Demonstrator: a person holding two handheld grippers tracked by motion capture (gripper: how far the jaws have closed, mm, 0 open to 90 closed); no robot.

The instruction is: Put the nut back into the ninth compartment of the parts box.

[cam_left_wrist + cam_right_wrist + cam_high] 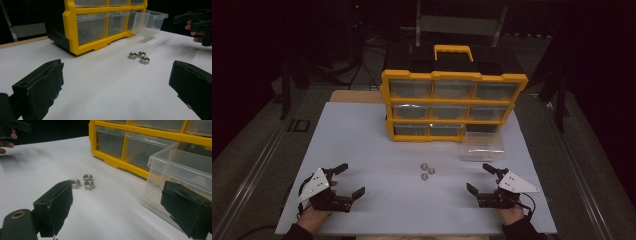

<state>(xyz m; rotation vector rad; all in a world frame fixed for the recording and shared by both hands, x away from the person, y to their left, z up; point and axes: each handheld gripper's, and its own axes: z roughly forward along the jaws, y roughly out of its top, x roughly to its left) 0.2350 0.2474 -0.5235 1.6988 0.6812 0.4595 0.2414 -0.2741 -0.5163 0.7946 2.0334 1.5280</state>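
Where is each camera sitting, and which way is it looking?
High view: sits above the person's side, looks forward and down at the table, the yellow drawer box and three nuts; shows both hands, the left gripper and right gripper.
Left gripper view: rides the left gripper, looks past its open jaws at the nuts; the other hand shows far off.
Right gripper view: rides the right gripper, faces the nuts and clear drawer.
All views share the nuts and the yellow drawer box.
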